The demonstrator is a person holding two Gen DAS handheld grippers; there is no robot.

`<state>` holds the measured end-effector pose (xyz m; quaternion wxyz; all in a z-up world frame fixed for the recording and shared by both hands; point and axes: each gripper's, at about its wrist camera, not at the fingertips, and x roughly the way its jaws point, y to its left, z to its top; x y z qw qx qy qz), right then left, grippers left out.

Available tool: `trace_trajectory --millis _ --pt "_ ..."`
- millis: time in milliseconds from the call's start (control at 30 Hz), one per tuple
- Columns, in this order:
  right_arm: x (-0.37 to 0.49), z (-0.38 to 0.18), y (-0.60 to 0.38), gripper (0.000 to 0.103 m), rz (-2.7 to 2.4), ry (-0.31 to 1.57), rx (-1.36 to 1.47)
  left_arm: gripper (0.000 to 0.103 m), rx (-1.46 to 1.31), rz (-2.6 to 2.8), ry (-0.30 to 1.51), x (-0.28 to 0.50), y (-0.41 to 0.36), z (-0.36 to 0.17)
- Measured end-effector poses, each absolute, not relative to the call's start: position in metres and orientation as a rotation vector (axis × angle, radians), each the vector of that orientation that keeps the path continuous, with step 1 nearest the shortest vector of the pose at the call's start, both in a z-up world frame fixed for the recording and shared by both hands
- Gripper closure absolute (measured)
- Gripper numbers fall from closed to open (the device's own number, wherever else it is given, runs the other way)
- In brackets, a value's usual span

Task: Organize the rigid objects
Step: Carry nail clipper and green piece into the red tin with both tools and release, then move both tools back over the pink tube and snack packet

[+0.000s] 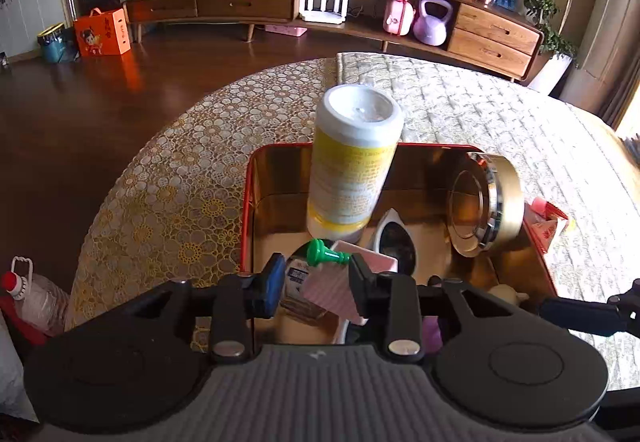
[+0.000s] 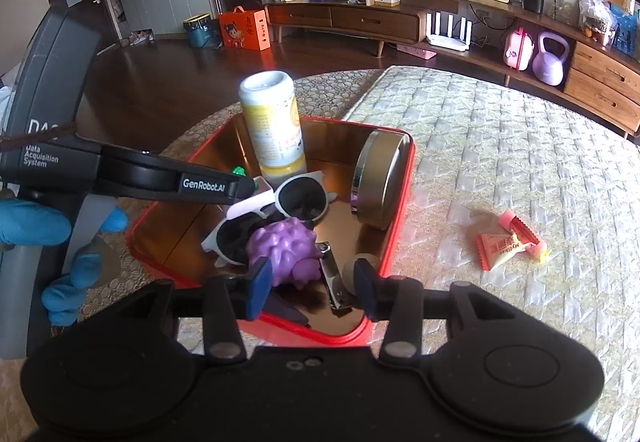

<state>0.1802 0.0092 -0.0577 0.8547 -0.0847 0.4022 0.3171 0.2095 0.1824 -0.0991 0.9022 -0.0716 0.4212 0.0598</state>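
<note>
A red tin box (image 1: 245, 210) (image 2: 406, 186) sits on the table and holds a white and yellow bottle (image 1: 352, 162) (image 2: 276, 126), a round gold tin (image 1: 486, 202) (image 2: 378, 182), white sunglasses (image 2: 304, 194), a purple spiky toy (image 2: 282, 246), nail clippers (image 2: 334, 278) and a green chess pawn (image 1: 324, 254). My left gripper (image 1: 314, 288) is over the box with a pink ribbed box (image 1: 336, 286) between its jaws. My right gripper (image 2: 310, 292) is open and empty above the box's near corner.
Two wrapped snacks (image 2: 508, 242) lie on the quilted cloth right of the box. A plastic bottle (image 1: 36, 298) stands beyond the table's left edge. A wooden cabinet (image 1: 360, 6) lines the far wall.
</note>
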Motion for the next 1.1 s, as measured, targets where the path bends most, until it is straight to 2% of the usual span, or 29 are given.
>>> trace_trajectory --millis 100,167,200,367,467,667,900,1100 --pt "0.175 -0.054 0.007 0.048 0.672 0.832 -0.176 0.054 -0.139 0.111 0.860 0.203 0.177 -0.096" --pt "0.173 -0.051 0.005 0.045 0.673 0.826 -0.164 0.039 -0.124 0.114 0.847 0.199 0.172 -0.093" --pt "0.171 -0.049 0.003 0.044 0.675 0.825 -0.156 0.037 -0.123 0.111 0.837 0.196 0.171 -0.090" --pt "0.160 -0.038 -0.009 0.036 0.694 0.797 -0.156 0.036 -0.092 0.084 0.807 0.183 0.161 -0.077" --pt "0.153 -0.030 -0.020 0.030 0.700 0.788 -0.146 0.030 -0.079 0.065 0.788 0.173 0.155 -0.069" --pt "0.140 -0.016 -0.044 0.017 0.695 0.746 -0.154 0.028 -0.052 0.032 0.759 0.158 0.136 -0.059" --pt "0.141 -0.013 -0.074 0.002 0.667 0.732 -0.158 0.018 -0.037 0.027 0.715 0.147 0.112 -0.051" --pt "0.163 -0.007 -0.108 0.001 0.594 0.712 -0.146 0.018 -0.001 -0.014 0.702 0.151 0.079 -0.046"
